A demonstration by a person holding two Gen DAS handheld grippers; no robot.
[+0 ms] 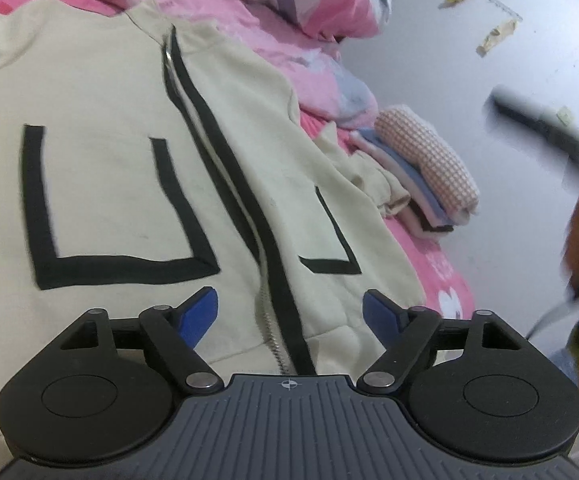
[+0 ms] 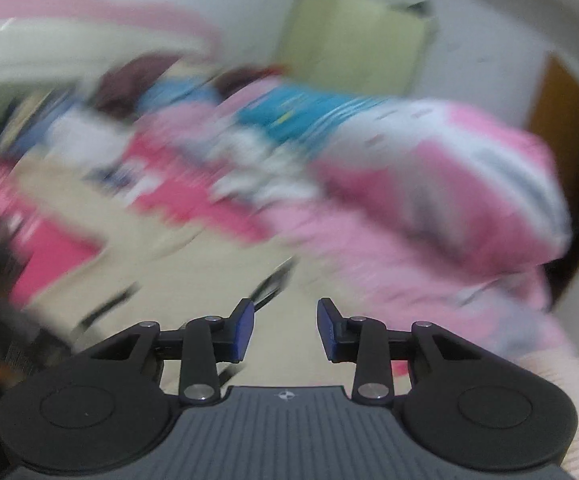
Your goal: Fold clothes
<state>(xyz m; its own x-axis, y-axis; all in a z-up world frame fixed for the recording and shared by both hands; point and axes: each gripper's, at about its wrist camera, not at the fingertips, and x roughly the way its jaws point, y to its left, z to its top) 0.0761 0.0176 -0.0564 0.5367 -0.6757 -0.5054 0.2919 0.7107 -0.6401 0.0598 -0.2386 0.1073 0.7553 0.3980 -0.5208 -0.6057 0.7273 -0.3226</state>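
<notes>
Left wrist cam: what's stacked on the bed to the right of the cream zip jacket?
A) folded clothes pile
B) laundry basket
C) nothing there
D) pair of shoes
A: a pile of folded clothes, orange-checked piece on top, sits on the pink bedding just past the cream zip jacket.

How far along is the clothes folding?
Done: a folded stack sits at the bed's edge. In hand: nothing; the left gripper hangs open over the flat, unfolded cream jacket, and the right gripper is open too, its view blurred. Left: folding that jacket.
</notes>
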